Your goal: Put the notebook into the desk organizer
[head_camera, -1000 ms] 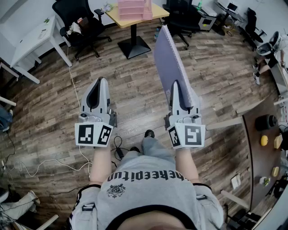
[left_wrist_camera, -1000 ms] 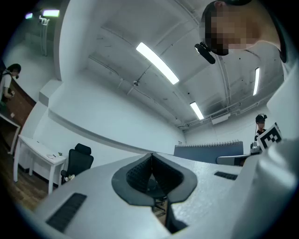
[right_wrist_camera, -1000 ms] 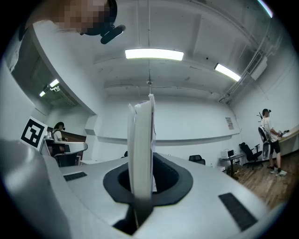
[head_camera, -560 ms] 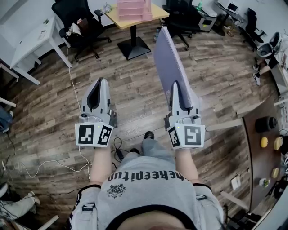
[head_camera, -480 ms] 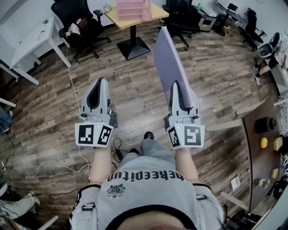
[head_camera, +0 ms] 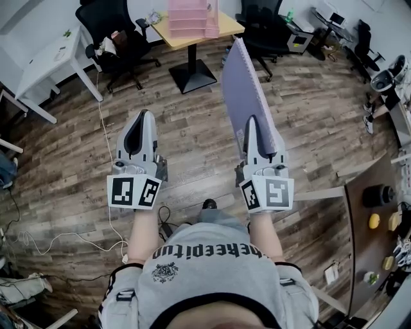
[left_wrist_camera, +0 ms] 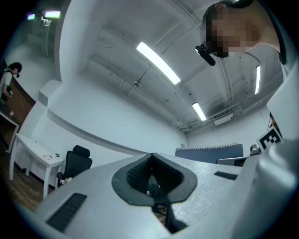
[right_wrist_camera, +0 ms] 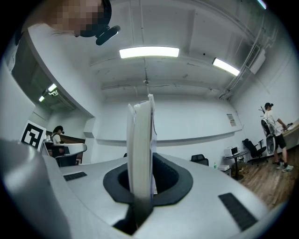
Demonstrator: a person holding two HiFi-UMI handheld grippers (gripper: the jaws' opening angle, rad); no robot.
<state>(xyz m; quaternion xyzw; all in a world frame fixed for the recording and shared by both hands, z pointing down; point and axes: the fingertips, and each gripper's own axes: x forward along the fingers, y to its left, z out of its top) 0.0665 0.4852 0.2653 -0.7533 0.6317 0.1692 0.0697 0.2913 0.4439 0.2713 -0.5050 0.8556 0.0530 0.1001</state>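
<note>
Pinching the notebook [head_camera: 244, 90] by its near edge in the right tool [head_camera: 252, 121], pads pressed on both covers, with the lilac notebook standing on edge and tilting up and away over the wooden floor [head_camera: 192, 148]. Carrying nothing in the left tool [head_camera: 142, 115], pressed together at the tips and held beside the right one. Judged as the carrying step: notebook already in hand, not yet at the pink desk organizer [head_camera: 189, 14], far ahead on the yellow worktop [head_camera: 228, 19] at the top of the head view and well apart from the notebook. Next, by this reading: walk up to that worktop, keep the grip firm against any swing of the tall notebook, line its edge up with one slot and lower it in before letting go; possibly steady the desk organizer with the left tool. Impossible to tell from here about a free slot. For writing: black-and-white square markers on both tools, no words; upside-down lettering across the grey sweatshirt [head_camera: 205, 252], roughly "keepit" in the middle, ends unclear; small notice on the far wall in the right gripper view, too small to read; no brand visible on the notebook cover.
</note>
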